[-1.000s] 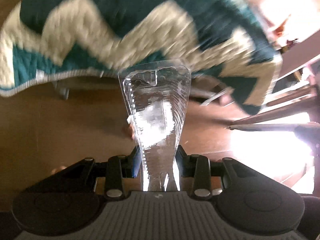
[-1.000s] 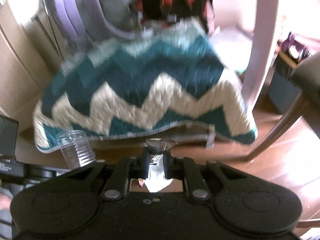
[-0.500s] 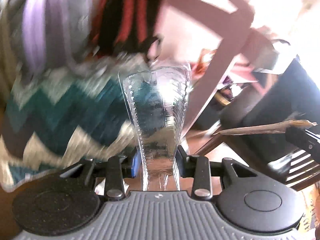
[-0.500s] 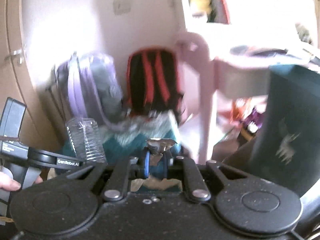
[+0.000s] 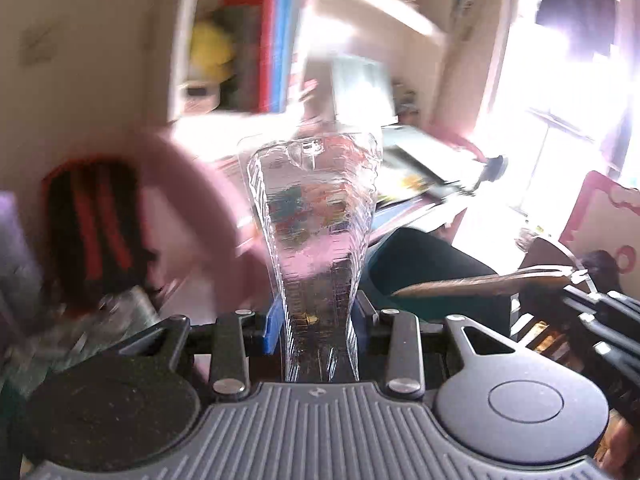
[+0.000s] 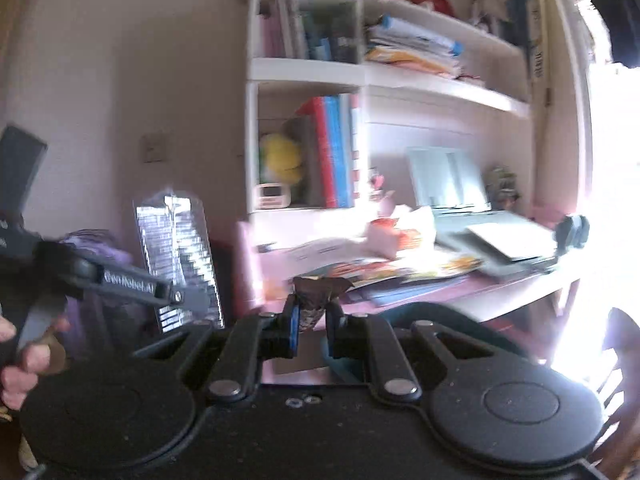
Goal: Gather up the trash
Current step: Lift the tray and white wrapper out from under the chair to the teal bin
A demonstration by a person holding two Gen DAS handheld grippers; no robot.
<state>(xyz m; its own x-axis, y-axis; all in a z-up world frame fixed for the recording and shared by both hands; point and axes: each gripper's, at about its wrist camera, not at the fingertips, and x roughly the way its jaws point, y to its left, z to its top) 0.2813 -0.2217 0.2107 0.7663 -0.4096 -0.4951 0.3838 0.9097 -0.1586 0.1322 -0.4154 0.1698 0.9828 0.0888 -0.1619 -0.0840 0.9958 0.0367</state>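
Hovering before the cluttered bench (image 6: 520, 284), left hand-held gripper (image 5: 318, 320) clamps a clear bottle (image 5: 316, 216); right hand-held gripper (image 6: 312, 320) pinches a wrapper (image 6: 318, 292).

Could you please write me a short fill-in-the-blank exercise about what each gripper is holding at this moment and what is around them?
1. The left gripper is shut on a clear plastic ____.
2. The right gripper is shut on a crumpled ____.
3. On the shelf beside the red and blue books sits a soft toy coloured ____.
4. The desk is cluttered with papers and is coloured ____.

Missing words: bottle; wrapper; yellow; pink
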